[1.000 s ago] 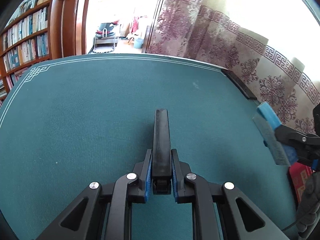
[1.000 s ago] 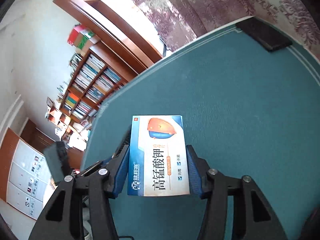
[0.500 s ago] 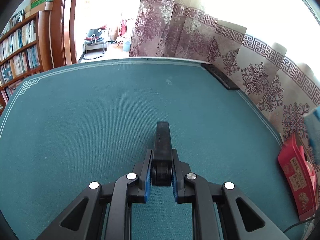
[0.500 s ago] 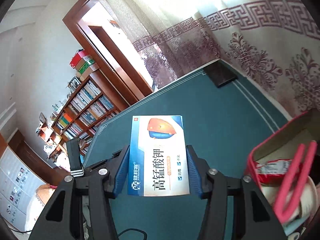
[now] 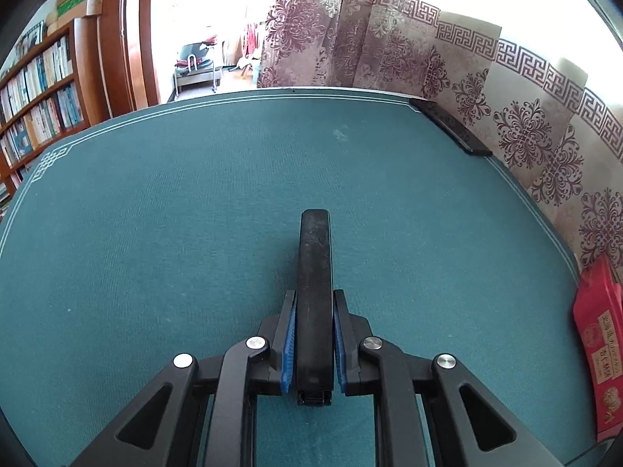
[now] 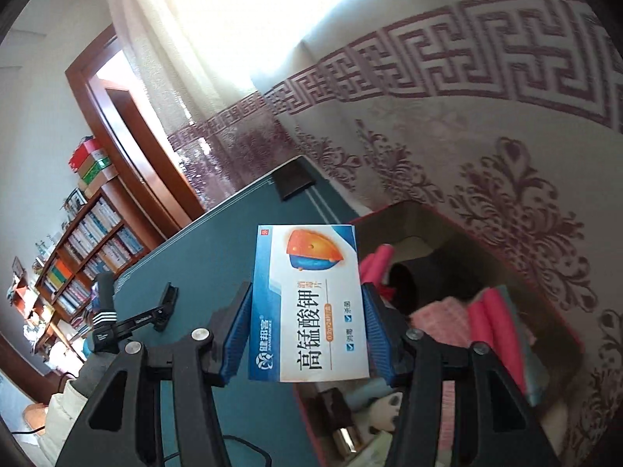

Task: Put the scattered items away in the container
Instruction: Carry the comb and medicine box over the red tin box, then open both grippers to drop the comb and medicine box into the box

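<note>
Left wrist: left tool (image 5: pixel 314 334) clamps black bar (image 5: pixel 314 272). Right tool (image 6: pixel 307 330) grips medicine box (image 6: pixel 307 303) over red container (image 6: pixel 560 327).

left tool (image 5: pixel 314 334): pointing steeply down, blue pads pressed on both flanks of a narrow black bar, nearly fully closed | right tool (image 6: pixel 307 334): tilted gently down, jaws about half spread, blue pads clamped on both side edges of a box | left tool also seen from the right wrist (image 6: pixel 165 307), a sleeve behind it
</note>
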Tool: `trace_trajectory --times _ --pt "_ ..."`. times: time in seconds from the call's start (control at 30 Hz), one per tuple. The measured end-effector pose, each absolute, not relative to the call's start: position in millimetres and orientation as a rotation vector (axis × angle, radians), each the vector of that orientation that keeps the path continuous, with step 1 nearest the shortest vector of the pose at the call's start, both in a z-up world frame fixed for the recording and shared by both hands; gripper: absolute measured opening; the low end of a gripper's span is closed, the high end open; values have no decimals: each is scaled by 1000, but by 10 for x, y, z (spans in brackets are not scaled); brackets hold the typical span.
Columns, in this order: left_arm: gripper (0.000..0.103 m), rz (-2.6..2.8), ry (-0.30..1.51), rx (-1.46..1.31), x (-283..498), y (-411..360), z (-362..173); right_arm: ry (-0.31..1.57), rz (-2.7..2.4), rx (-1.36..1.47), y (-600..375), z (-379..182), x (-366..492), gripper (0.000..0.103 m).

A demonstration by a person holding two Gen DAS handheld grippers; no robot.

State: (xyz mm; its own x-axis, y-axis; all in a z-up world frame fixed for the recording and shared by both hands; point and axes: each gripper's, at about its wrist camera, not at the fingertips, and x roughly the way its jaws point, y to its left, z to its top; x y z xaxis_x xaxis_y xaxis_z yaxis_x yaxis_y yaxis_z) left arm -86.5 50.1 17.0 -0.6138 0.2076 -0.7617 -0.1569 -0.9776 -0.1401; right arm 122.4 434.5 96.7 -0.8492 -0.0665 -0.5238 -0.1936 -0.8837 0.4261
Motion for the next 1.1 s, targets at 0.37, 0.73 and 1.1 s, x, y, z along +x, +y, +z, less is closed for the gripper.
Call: trace_trajectory --times 0.37,0.73,1.1 --pt "17 2539 -15 -1044 -389 1189 767 1035 2802 -841 4772 751 1441 58" --pt "17 2262 88 -878 158 2362 1204 759 2776 -812 4645 854 1653 58" --pt "49 2066 119 -885 463 3163 1167 559 2716 -753 4613 875 1897 85"
